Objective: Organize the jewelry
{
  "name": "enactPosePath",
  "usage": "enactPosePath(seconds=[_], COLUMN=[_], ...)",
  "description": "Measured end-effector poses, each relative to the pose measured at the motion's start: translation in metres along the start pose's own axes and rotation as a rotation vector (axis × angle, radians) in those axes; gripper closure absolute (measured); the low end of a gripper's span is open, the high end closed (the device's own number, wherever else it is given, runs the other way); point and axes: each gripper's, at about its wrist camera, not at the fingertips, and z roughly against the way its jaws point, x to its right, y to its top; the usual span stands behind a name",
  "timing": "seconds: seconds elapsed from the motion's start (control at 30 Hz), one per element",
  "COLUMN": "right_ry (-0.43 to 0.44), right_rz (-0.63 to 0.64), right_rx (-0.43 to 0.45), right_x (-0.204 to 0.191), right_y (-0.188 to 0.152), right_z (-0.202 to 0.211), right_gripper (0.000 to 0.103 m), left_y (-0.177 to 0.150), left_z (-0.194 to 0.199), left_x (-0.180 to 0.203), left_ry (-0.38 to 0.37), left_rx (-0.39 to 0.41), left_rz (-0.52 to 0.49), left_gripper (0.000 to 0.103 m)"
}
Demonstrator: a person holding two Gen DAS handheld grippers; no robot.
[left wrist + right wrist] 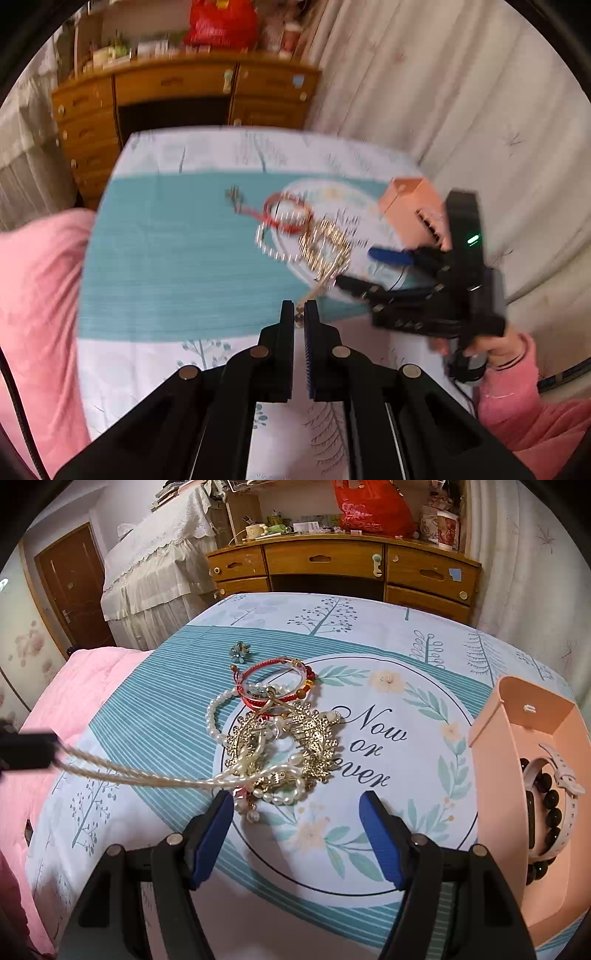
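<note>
Jewelry pile (273,738) lies left of box (517,716).

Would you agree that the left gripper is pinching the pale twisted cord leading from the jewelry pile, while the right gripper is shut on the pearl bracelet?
Not quite. The right gripper is open, its blue pads wide apart and holding nothing, as the right wrist view shows. The left gripper does pinch the pale twisted cord leading from the jewelry pile.

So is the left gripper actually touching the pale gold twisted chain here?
Touching. In the right wrist view the twisted gold chain runs taut from the jewelry pile into the left gripper; the left wrist view shows its jaws closed on the chain.
</note>
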Motion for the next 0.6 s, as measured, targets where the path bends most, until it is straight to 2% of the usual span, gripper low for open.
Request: enactPosePath(seconds=[0.27, 0.4, 0.6], right_ry=[-0.003, -0.002, -0.045], right_rz=[-0.003, -0.002, 0.034], right_rx=[-0.005, -0.001, -0.021], right_x=[-0.002, -0.006, -0.014], right_y=[0.002, 0.012, 0.029], right_z=[-0.002, -0.006, -0.022], right_gripper=[0.032, 0.032, 0.032], left_y=[0.008, 0.006, 0.004], left_z=[0.047, 0.046, 0.036], left_x=[0.0, -0.003, -0.007], left_ry=[0.018, 0.025, 0.034], left_rx=[0.129, 0.122, 0.095], left_rz=[-0.015, -0.007, 0.009], left_gripper=[0.1, 0.1, 0.1])
